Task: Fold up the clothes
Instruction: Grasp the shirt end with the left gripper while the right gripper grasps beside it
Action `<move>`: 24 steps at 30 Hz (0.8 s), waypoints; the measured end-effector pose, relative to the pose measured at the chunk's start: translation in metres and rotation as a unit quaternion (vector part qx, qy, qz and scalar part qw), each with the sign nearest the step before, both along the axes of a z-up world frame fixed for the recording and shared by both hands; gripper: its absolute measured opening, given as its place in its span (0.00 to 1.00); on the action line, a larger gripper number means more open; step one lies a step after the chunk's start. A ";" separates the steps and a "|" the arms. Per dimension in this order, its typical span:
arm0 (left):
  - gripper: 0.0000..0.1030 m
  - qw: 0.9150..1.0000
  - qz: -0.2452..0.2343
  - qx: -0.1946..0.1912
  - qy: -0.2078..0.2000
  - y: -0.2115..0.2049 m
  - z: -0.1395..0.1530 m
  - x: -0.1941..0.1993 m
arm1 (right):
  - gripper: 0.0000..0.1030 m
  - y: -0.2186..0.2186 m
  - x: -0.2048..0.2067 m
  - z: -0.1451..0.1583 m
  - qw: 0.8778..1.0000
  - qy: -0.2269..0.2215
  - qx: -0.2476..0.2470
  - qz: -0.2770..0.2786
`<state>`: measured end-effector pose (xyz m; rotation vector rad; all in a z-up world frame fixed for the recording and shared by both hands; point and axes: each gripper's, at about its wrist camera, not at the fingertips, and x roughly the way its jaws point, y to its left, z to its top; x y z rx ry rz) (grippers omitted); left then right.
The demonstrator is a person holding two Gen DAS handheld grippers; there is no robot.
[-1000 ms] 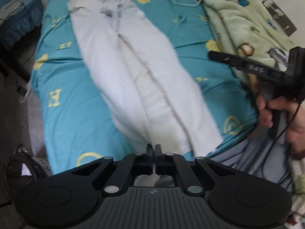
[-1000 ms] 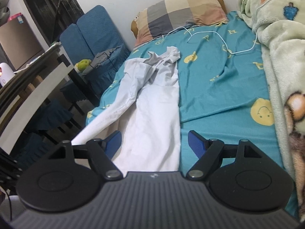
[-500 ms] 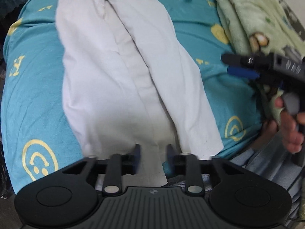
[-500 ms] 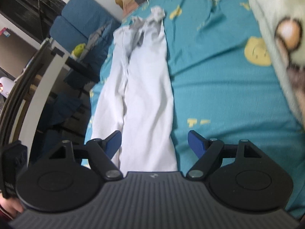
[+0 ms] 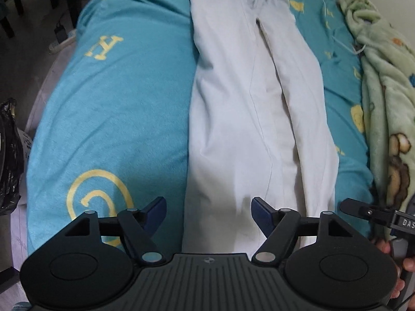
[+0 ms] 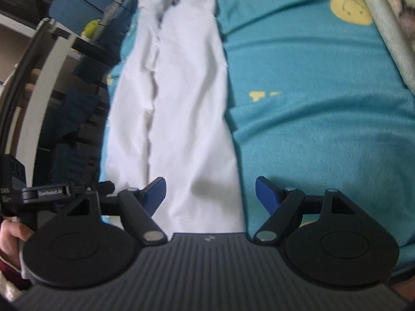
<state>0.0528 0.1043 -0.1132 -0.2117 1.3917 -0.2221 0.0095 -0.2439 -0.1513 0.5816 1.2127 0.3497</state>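
White trousers [image 5: 249, 119] are lying flat on a bed covered by a teal sheet [image 5: 122, 108] printed with yellow letters and smiley faces. The long axis of the garment is running away from both cameras: the leg ends are lying at the near edge of the bed, under the tools, and the bunched waist end is pointing toward the far end of the bed. The two legs are lying side by side, touching along a centre crease. In the left wrist view the garment is occupying the middle of the sheet, with bare teal sheet to its left and a narrower strip to its right.

Left tool [image 5: 208, 212]: jaws are standing wide apart, blue pads [image 5: 155, 211] showing, holding nothing. It is hovering over the near hem of the left trouser leg; whether the pads are touching cloth cannot be told.

Right tool [image 6: 210, 194]: jaws are likewise standing wide apart, gripping nothing. It is sitting over the near hem of the right trouser leg, the left pad over white cloth and the right pad over bare sheet. Contact with the cloth cannot be told; this view is somewhat blurred.

Each tool is appearing at the edge of the other's view, held by a hand [image 6: 11, 235]. A green fleece blanket [image 5: 384, 98] with bear figures is lying along the right side of the bed, apart from the trousers.
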 end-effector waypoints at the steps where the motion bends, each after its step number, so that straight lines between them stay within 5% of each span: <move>1: 0.71 1.000 -0.007 -0.001 0.008 -0.002 -0.003 0.000 | 0.76 0.002 0.001 -0.004 1.000 0.009 0.002 0.007; 9: 0.55 0.997 -0.062 0.001 0.050 -0.016 -0.013 -0.005 | 0.73 0.030 -0.010 -0.013 0.996 0.034 0.022 0.075; 11: 0.39 0.996 -0.073 0.003 0.057 -0.018 -0.014 -0.006 | 0.72 0.035 -0.013 -0.012 0.995 0.035 0.018 0.093; 13: 0.20 0.994 -0.084 0.006 0.064 -0.020 -0.014 -0.008 | 0.59 0.039 -0.013 -0.011 0.994 0.031 0.004 0.103; 14: 0.11 0.994 -0.090 0.007 0.067 -0.021 -0.015 -0.008 | 0.38 0.040 -0.013 -0.011 0.994 0.030 -0.005 0.103; 17: 0.05 0.995 -0.088 -0.004 0.055 -0.018 -0.005 -0.011 | 0.08 0.036 -0.013 -0.012 0.996 0.032 -0.025 0.083; 24: 0.04 0.995 -0.039 -0.087 -0.028 0.008 0.056 -0.035 | 0.05 0.022 -0.020 0.031 0.999 -0.028 -0.013 0.044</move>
